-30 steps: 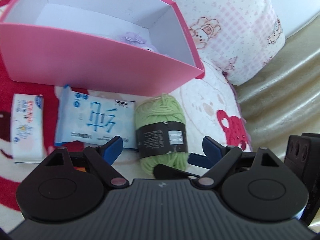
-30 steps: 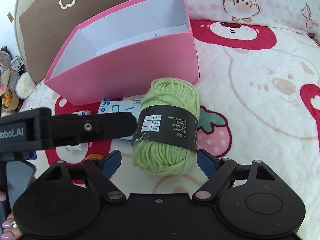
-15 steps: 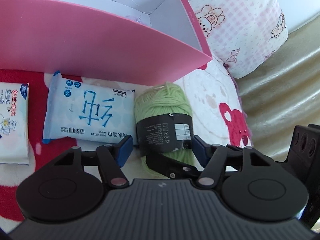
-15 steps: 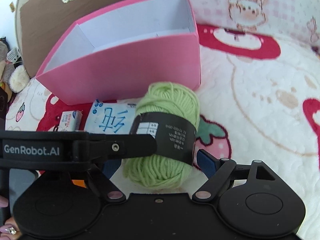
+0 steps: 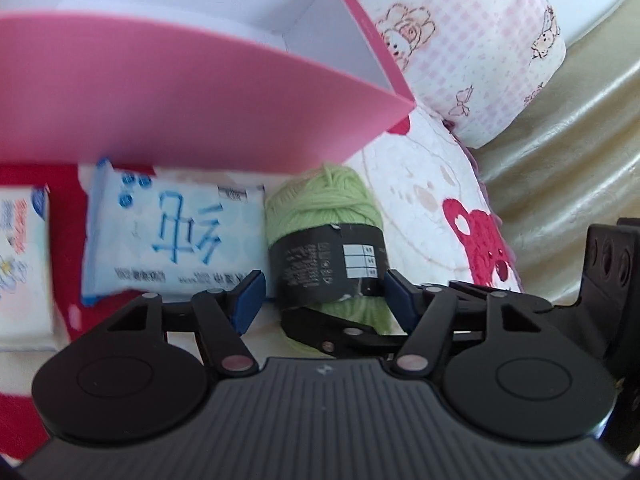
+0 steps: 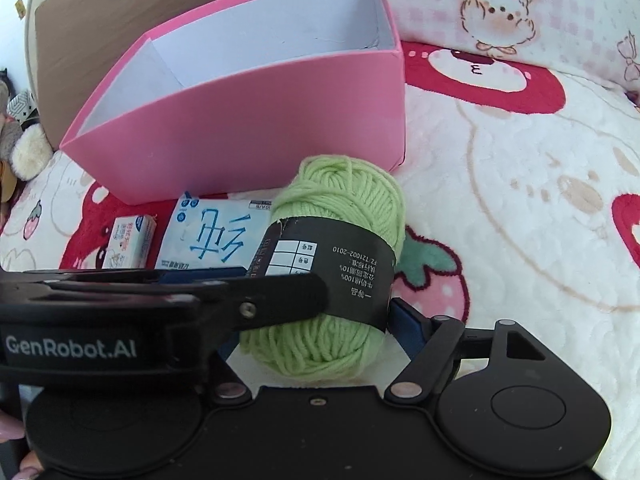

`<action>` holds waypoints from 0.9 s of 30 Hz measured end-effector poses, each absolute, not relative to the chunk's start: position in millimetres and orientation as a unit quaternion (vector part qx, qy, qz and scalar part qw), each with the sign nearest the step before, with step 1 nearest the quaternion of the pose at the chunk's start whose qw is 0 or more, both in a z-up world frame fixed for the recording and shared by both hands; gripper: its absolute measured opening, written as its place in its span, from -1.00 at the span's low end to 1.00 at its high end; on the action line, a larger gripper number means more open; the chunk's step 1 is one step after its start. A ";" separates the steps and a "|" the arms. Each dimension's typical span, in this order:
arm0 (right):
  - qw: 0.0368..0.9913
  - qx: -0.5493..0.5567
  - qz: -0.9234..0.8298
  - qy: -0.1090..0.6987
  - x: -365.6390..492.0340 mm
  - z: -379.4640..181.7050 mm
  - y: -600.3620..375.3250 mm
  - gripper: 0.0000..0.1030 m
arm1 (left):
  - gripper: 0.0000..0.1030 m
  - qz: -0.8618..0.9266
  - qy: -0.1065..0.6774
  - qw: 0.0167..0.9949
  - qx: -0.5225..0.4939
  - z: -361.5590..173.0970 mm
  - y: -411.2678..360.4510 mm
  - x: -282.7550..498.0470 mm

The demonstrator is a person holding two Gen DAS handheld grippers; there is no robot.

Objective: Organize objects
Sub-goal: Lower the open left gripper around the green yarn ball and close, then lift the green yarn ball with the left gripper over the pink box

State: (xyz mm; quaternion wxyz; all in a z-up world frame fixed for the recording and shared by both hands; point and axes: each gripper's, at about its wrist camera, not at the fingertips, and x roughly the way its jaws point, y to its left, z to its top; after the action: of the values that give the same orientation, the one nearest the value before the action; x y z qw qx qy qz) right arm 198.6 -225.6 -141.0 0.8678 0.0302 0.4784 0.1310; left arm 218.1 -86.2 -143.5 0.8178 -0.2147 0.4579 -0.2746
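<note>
A green yarn ball (image 5: 324,208) with a black label lies on the bear-print blanket, in front of the pink box (image 5: 180,112). My left gripper (image 5: 324,296) is shut on it, its blue pads pressing the label from both sides. In the right wrist view its black finger (image 6: 160,312) lies across the yarn ball (image 6: 344,200). My right gripper (image 6: 316,332) also straddles the ball and its jaws are closing. Its right pad sits at the label's edge and its left pad is hidden behind the left gripper. The pink box (image 6: 260,120) stands open-topped.
A blue tissue pack (image 5: 172,236) lies left of the yarn, with a small white tissue pack (image 5: 20,264) further left. A pink checked pillow (image 5: 460,40) lies behind and to the right. A brown cushion (image 6: 80,0) and plush toys (image 6: 20,148) sit at far left.
My left gripper sank and its jaws closed in onto the yarn ball. Its finger slid across the right wrist view onto the label. The right gripper's jaws narrowed around the ball.
</note>
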 end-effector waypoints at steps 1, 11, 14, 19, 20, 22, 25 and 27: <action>0.868 0.026 0.130 0.479 199.1 -141.5 -225.5 0.48 | 0.23 -0.273 0.462 0.814 -0.222 -145.9 -85.9 218.5; 0.871 0.028 0.130 0.472 192.9 -132.0 -225.9 0.31 | 0.08 -0.283 0.471 0.792 -0.266 -144.6 -79.5 218.8; 0.878 0.024 0.132 0.460 186.6 -122.7 -225.9 0.31 | 0.07 -0.288 0.469 0.786 -0.283 -139.9 -77.8 217.3; 0.878 0.035 0.141 0.457 185.3 -117.0 -226.1 0.31 | 0.07 -0.281 0.471 0.790 -0.273 -131.0 -76.3 214.6; 0.878 0.034 0.143 0.456 184.7 -116.7 -225.1 0.31 | 0.07 -0.280 0.472 0.790 -0.273 -130.2 -75.4 214.1; 0.877 0.035 0.145 0.456 183.1 -115.8 -223.7 0.31 | 0.07 -0.279 0.474 0.790 -0.272 -128.1 -74.3 213.0; 0.875 0.042 0.144 0.459 181.7 -113.5 -224.1 0.31 | 0.07 -0.276 0.472 0.794 -0.266 -124.8 -74.5 209.3; 0.875 0.046 0.142 0.461 180.0 -111.8 -224.6 0.31 | 0.07 -0.278 0.470 0.796 -0.260 -122.9 -73.8 206.4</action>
State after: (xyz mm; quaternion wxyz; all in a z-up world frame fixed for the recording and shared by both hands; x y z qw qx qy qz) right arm 180.0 -224.6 -111.8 0.8746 0.0462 0.4612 0.1420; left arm 206.4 -73.8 -122.9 0.7962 -0.2605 0.4701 -0.2779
